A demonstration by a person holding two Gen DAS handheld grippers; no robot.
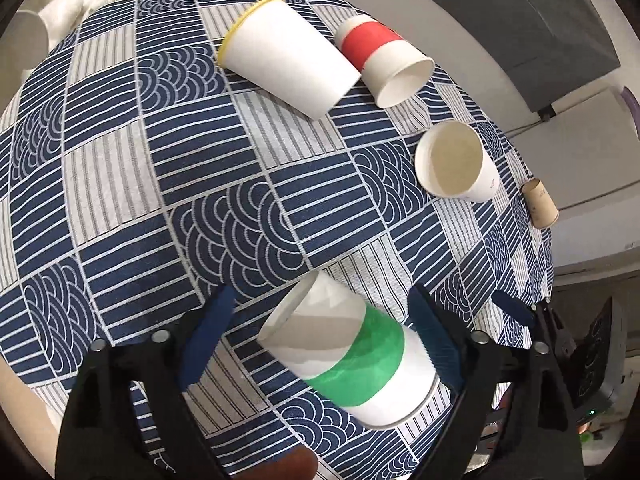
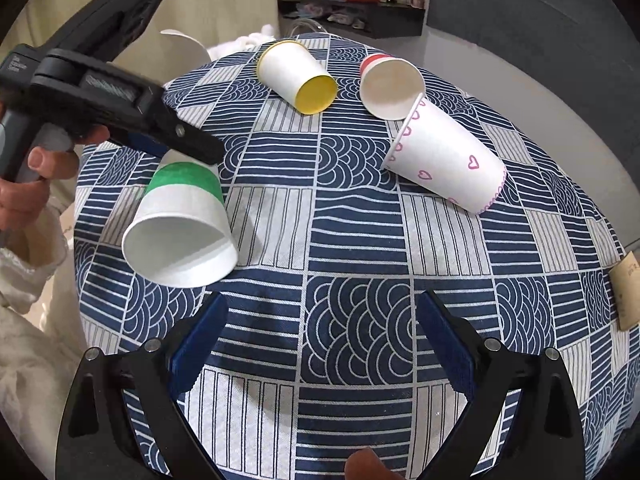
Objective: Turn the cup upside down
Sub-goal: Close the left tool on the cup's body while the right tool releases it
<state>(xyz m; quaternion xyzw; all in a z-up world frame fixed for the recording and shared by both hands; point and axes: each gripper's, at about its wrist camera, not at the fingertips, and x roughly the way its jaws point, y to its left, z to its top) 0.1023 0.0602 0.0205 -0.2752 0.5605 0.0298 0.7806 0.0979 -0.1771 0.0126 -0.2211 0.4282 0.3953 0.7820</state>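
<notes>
Left wrist view: we see our left claw point(image 1: 320, 344) spread wide around the green-banded cup point(image 1: 352, 352), tilted with its mouth lower right, gripping nothing. Right wrist view: our right claw point(image 2: 320, 344) gapes empty over the bench point(image 2: 360, 240), cup point(image 2: 180, 224) far left, nearer the left claw.

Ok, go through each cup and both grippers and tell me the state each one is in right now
White paper cup with green band: tilted, mouth angled downward, between the left gripper's fingers.
White paper cup with yellow rim: lying on its side.
White paper cup with red band: on its side.
White paper cup with pink hearts: on its side.
Left gripper: jaws wide, one finger touching the green-band cup.
Right gripper: open, empty.
</notes>
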